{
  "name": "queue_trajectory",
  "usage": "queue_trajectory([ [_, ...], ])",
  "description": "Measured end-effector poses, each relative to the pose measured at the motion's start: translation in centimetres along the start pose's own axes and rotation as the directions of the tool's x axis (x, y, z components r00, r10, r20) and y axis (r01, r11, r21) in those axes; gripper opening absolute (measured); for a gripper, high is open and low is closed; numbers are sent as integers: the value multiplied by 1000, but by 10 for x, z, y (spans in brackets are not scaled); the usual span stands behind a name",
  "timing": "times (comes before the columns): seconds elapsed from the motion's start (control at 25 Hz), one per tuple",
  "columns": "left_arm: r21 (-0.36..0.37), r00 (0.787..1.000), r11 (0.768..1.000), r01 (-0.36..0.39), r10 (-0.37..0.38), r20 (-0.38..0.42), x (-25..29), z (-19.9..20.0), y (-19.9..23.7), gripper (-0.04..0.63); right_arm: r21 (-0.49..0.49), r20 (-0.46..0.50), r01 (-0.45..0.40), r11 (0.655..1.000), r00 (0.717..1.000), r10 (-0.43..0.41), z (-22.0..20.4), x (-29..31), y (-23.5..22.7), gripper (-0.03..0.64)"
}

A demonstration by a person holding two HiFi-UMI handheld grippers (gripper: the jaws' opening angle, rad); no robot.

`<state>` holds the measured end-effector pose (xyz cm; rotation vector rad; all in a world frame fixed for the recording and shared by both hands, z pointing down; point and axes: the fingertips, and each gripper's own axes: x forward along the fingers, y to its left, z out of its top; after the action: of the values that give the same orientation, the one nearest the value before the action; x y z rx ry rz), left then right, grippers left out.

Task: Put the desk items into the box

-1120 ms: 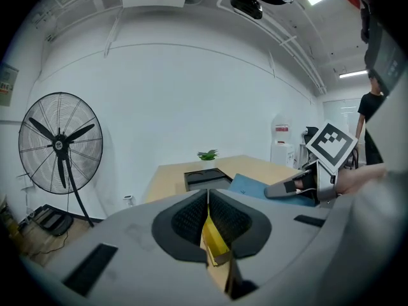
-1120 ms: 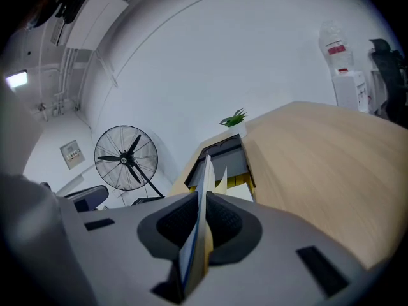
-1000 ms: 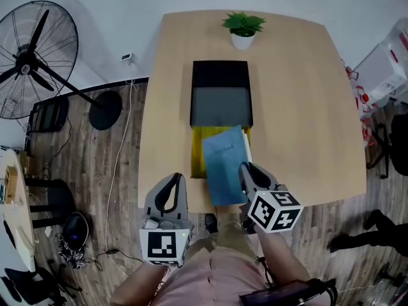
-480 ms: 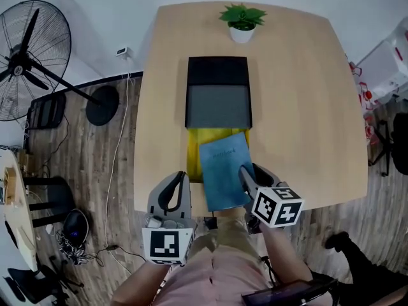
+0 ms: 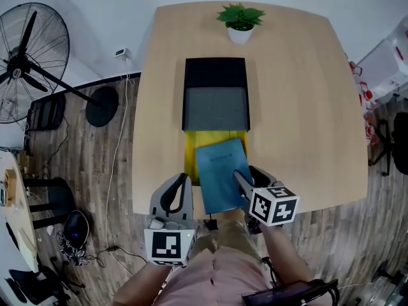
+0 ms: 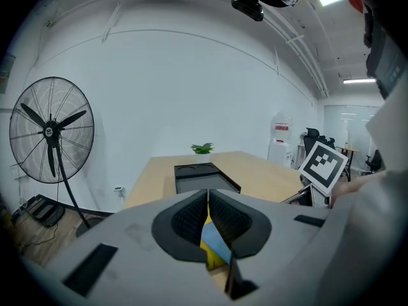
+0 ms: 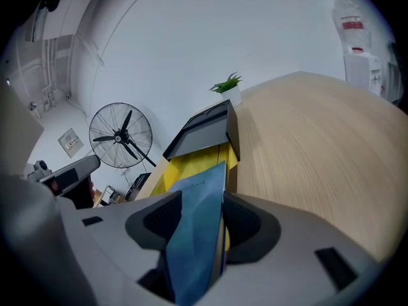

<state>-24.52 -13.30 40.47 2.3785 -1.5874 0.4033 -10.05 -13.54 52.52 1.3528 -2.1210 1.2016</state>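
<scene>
A blue notebook (image 5: 220, 174) is held above the yellow box (image 5: 190, 146) near the desk's front edge. My right gripper (image 5: 241, 178) is shut on the notebook's near right corner; in the right gripper view the blue cover (image 7: 196, 225) fills the space between the jaws. The box's dark lid (image 5: 216, 94) lies beyond it, and both show in the right gripper view as the lid (image 7: 203, 132) and the box (image 7: 191, 164). My left gripper (image 5: 180, 190) hangs at the desk's front edge, left of the notebook, its jaws shut with nothing in them (image 6: 208, 220).
A small potted plant (image 5: 240, 21) stands at the far edge of the wooden desk (image 5: 306, 107). A standing fan (image 5: 29, 59) is on the floor to the left, with cables and stools nearby. White furniture (image 5: 389, 62) stands at the right.
The right gripper has carried the notebook a little left and forward over the yellow box. The left gripper has barely shifted.
</scene>
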Motion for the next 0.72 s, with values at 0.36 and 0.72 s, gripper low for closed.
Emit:
queue_trajectory([
  [0.36,50,1000,999,18,-18,5,0,-4,-4,18,-5,-2,-24,1000,1000,24,-1,1,2,219],
  [0.72,48,998,998,50,-51,23,-9,-1,-17,18,-11,12,10,1000,1000,-10,-16,-22,2,215],
])
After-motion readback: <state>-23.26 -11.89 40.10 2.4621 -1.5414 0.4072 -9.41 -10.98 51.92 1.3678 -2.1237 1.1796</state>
